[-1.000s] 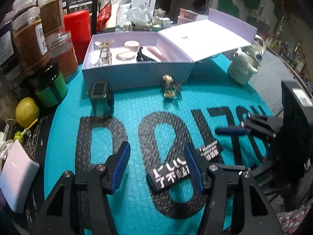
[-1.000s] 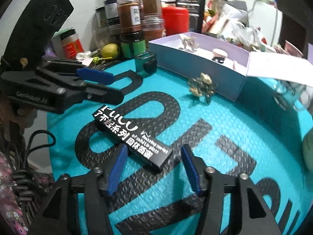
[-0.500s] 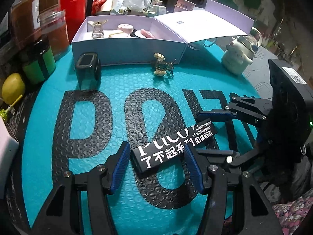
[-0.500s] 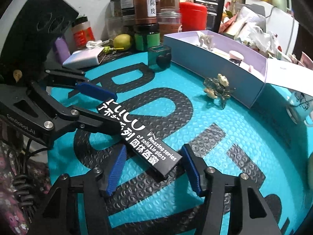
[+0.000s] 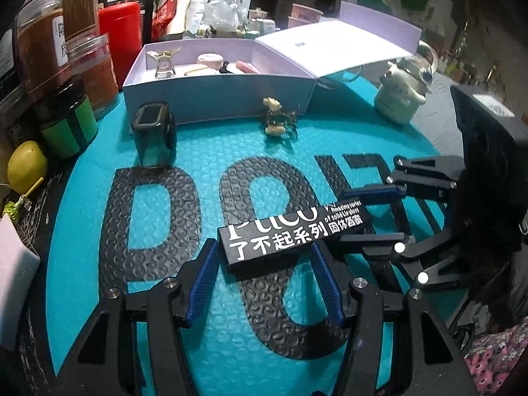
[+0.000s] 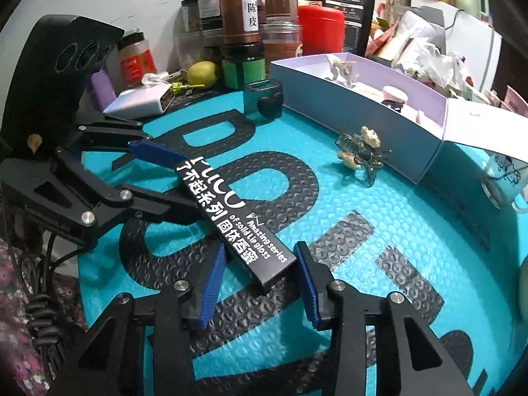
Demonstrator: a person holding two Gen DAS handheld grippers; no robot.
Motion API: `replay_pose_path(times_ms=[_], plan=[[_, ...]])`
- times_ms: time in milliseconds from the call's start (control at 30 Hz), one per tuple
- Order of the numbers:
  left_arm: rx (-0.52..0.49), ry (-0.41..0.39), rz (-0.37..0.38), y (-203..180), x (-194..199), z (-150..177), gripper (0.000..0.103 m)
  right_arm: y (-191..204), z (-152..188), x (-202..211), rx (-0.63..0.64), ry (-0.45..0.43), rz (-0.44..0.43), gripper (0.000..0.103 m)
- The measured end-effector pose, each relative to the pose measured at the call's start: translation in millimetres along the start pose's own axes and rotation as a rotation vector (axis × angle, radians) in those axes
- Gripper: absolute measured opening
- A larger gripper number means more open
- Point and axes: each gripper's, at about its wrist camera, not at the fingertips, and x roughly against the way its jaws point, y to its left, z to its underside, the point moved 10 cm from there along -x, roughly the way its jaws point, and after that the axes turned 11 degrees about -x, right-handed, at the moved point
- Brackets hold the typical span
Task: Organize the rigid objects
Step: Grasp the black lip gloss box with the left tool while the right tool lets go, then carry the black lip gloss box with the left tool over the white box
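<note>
- Chiefly noted: a long, slim black box (image 5: 290, 236), matte, printed along its top in white with Chinese characters and "Amazing series of solid Lip gloss".
- It is found on or just over the teal bubble mat (image 5: 198, 171), across the big black letters, well short of the open lilac box (image 5: 217, 89). Whether it is lifted clear of the mat cannot be told.
- The left gripper (image 5: 264, 250) is held partly open. One end of the black box is bracketed by its blue pads. No firm press is seen, and a sliver of mat is visible beside one pad.
- The right gripper (image 6: 260, 250) is seen closing. The other end of the black box lies between its pads, and a narrow gap is left on the outer side, so no grip is made yet.
- A dark square jar (image 5: 153, 135) and a gold-trimmed hair clip (image 5: 277, 118) are left on the mat in front of the lilac box.
- Against a second ago: the right pads are drawn much nearer together. The left fingers, then apart from the black box, are now set around its end. The lettering is seen larger and closer in both views.
</note>
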Motion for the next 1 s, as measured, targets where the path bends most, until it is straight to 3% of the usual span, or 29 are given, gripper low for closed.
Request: replay_pose_path(times_ms=[467, 1000], plan=[[-0.067, -0.061, -0.087, 2.9, 21.0, -30.9, 0.057, -2.3, -26.4, 16.7, -0.003, -0.074, 0.015, 0.041], [-0.119, -0.171, -0.130, 23.7, 48.3, -85.9, 0.057, -11.5, -87.9, 38.8, 0.004, -0.157, 0.048, 0.041]])
